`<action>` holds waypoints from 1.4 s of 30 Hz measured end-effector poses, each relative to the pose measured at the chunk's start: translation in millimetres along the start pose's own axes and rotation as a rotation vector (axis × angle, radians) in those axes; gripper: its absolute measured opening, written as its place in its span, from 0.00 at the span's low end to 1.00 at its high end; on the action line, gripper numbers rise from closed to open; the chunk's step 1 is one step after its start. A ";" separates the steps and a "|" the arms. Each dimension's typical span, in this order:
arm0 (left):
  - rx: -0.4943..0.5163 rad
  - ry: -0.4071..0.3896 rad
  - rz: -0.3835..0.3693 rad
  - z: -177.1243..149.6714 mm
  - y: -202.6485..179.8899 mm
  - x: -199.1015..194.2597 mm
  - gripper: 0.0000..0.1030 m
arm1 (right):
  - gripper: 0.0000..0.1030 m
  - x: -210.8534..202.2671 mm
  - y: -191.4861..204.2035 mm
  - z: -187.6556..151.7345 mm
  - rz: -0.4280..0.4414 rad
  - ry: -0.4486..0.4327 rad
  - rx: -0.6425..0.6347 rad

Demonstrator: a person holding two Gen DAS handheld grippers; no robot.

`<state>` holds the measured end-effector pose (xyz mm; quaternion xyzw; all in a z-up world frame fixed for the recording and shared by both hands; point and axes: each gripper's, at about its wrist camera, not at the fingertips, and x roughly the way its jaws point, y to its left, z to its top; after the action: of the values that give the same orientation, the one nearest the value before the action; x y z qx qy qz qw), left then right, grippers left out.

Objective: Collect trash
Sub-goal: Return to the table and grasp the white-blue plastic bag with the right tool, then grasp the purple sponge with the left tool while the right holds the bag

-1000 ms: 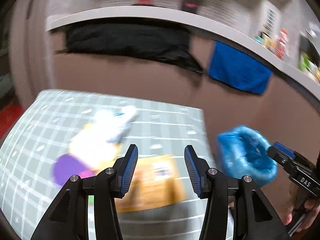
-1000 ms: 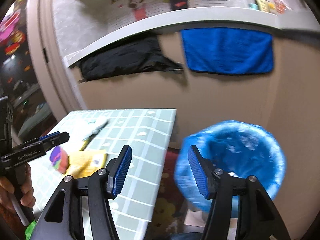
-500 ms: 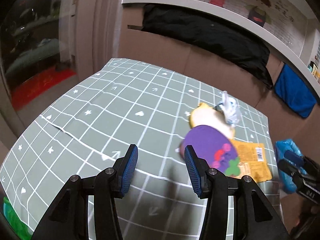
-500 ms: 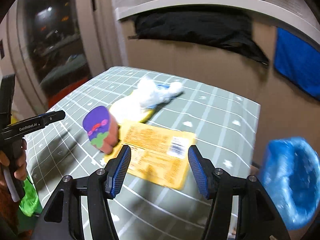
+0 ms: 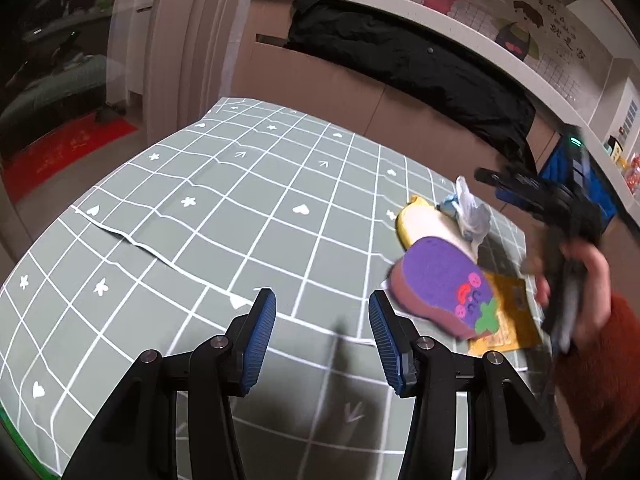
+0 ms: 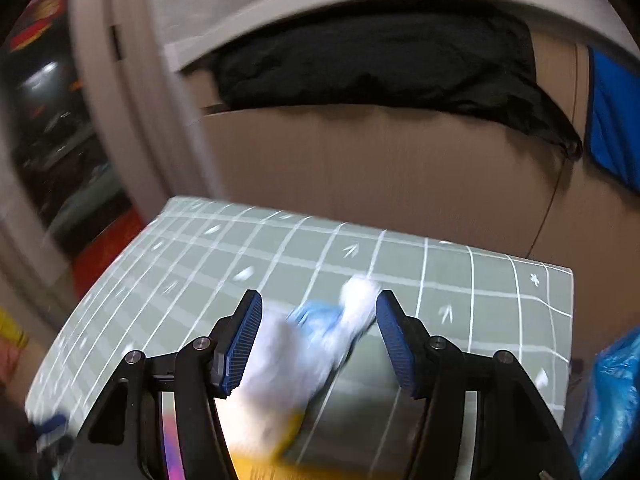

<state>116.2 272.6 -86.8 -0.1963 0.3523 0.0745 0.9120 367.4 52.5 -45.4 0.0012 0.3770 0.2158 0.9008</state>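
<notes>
- Left gripper [image 5: 322, 338]: jaws spread wide, nothing between them, only bare tablecloth [image 5: 224, 216] ahead of the blue pads.
- Purple sponge [image 5: 444, 284] with coloured felt shapes sits just right of the left gripper's right jaw, slightly ahead of its tip, not touching it.
- Yellow packet [image 5: 508, 320] lies flat under the sponge's right end, further right of the jaws.
- Yellow-rimmed white piece [image 5: 426, 224] sits ahead of the sponge, right of the jaw line, touching the sponge's far edge.
- Crumpled white wrapper [image 5: 472, 212] with a bit of blue lies against that piece, far right and ahead of the left jaws.
- Right gripper [image 6: 318, 342]: jaws wide apart, not clamped on anything; in the left wrist view it [image 5: 532, 192] hangs over the trash pile, held by a hand [image 5: 576, 280] in a red sleeve.
- Blurred white-and-blue wrapper [image 6: 320, 336] lies right between the right jaws; contact with either pad cannot be told because of blur.
- Yellow trash [image 6: 260, 440] shows below the wrapper, between the jaw bases.
- Blue bin bag [image 6: 612, 400] is off the table edge, right of the right jaw.
- Black cloth [image 6: 372, 60] hangs from the ledge far ahead of both jaws.
</notes>
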 end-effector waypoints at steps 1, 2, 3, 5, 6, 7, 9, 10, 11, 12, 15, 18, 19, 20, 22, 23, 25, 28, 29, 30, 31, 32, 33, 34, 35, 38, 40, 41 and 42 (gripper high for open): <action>0.002 0.000 0.001 0.4 2.1 -0.1 0.48 | 0.55 10.9 -3.6 3.5 -0.012 0.022 0.017; 0.001 -0.001 0.004 1.0 4.5 -0.3 0.48 | 0.55 24.5 -8.2 5.4 -0.025 0.054 0.045; 0.002 -0.002 0.005 1.7 6.5 -0.6 0.48 | 0.55 31.9 -11.9 3.7 -0.024 0.074 0.068; 0.000 -0.002 0.003 3.7 9.8 0.4 0.48 | 0.55 41.3 -15.7 -1.6 0.003 0.100 0.108; -0.005 -0.001 0.002 4.6 10.5 1.8 0.48 | 0.55 44.5 -15.9 -5.5 0.017 0.109 0.119; -0.014 0.002 -0.001 5.5 10.7 3.9 0.48 | 0.55 47.8 -14.1 -9.7 0.022 0.122 0.119; -0.028 0.013 -0.015 6.1 9.7 8.1 0.48 | 0.54 52.7 -8.6 -16.6 0.039 0.150 0.100; -0.031 0.019 -0.022 6.2 7.5 10.1 0.48 | 0.51 54.3 -5.9 -19.6 0.063 0.166 0.086; -0.031 0.023 -0.025 6.2 4.1 11.2 0.48 | 0.46 54.8 -3.8 -22.8 0.096 0.184 0.075; -0.028 0.025 -0.027 6.0 0.5 11.6 0.48 | 0.38 53.9 -3.1 -25.0 0.125 0.196 0.068; -0.010 0.028 -0.038 6.4 -12.6 11.6 0.48 | 0.36 34.4 0.5 -29.5 0.158 0.191 0.008; -0.007 0.045 -0.061 6.7 -26.4 12.8 0.48 | 0.35 0.2 -3.7 -34.3 0.151 0.144 -0.058; -0.013 0.054 -0.069 6.5 -31.0 13.4 0.48 | 0.35 -13.4 -8.6 -36.3 0.141 0.124 -0.068; -0.022 0.063 -0.077 6.1 -36.1 13.8 0.48 | 0.35 -23.5 -13.5 -36.9 0.132 0.109 -0.069; -0.040 0.072 -0.090 5.0 -45.1 13.6 0.48 | 0.35 -51.1 -27.2 -42.1 0.121 0.075 -0.061; -0.050 0.078 -0.098 4.0 -51.7 13.3 0.48 | 0.35 -68.9 -36.0 -48.1 0.112 0.054 -0.058; -0.060 0.084 -0.103 2.3 -65.5 11.5 0.48 | 0.35 -89.2 -46.2 -55.5 0.095 0.030 -0.055; 0.010 0.081 -0.148 0.8 -105.5 10.1 0.48 | 0.35 -116.8 -63.0 -76.6 0.071 -0.001 -0.044; 0.039 0.088 -0.160 0.9 -118.9 12.2 0.48 | 0.35 -124.2 -69.4 -83.5 0.067 -0.007 -0.032; 0.061 0.096 -0.176 1.0 -132.7 15.3 0.48 | 0.35 -130.3 -75.5 -91.0 0.069 -0.011 -0.015; 0.072 0.098 -0.193 0.8 -140.8 17.9 0.48 | 0.35 -134.5 -80.2 -97.7 0.076 -0.011 0.002; 0.085 0.104 -0.216 0.7 -151.8 23.5 0.48 | 0.35 -138.5 -84.1 -104.8 0.083 -0.011 0.020; 0.094 0.113 -0.220 0.4 -158.5 28.3 0.48 | 0.35 -142.4 -88.9 -112.9 0.085 -0.011 0.039; 0.103 0.128 -0.208 -0.5 -164.8 35.8 0.48 | 0.35 -146.1 -93.1 -119.6 0.084 -0.010 0.052; 0.109 0.146 -0.186 -2.1 -168.6 43.5 0.48 | 0.36 -149.7 -96.3 -126.1 0.085 -0.009 0.063; 0.124 0.180 -0.148 -8.5 -167.5 52.4 0.48 | 0.36 -156.3 -106.3 -140.0 0.091 -0.001 0.098; 0.150 0.166 -0.136 -13.8 -159.8 45.3 0.48 | 0.36 -160.5 -111.0 -145.6 0.084 0.000 0.109; 0.164 0.156 -0.120 -15.2 -154.6 39.8 0.48 | 0.36 -162.1 -112.9 -148.0 0.084 0.002 0.114; 0.174 0.149 -0.103 -16.5 -149.0 35.6 0.48 | 0.36 -163.2 -114.4 -149.6 0.086 0.004 0.119</action>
<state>173.3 129.9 -76.4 -0.1395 0.4137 -0.0181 0.8995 208.5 -138.9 -60.6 0.0704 0.3904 0.2318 0.8882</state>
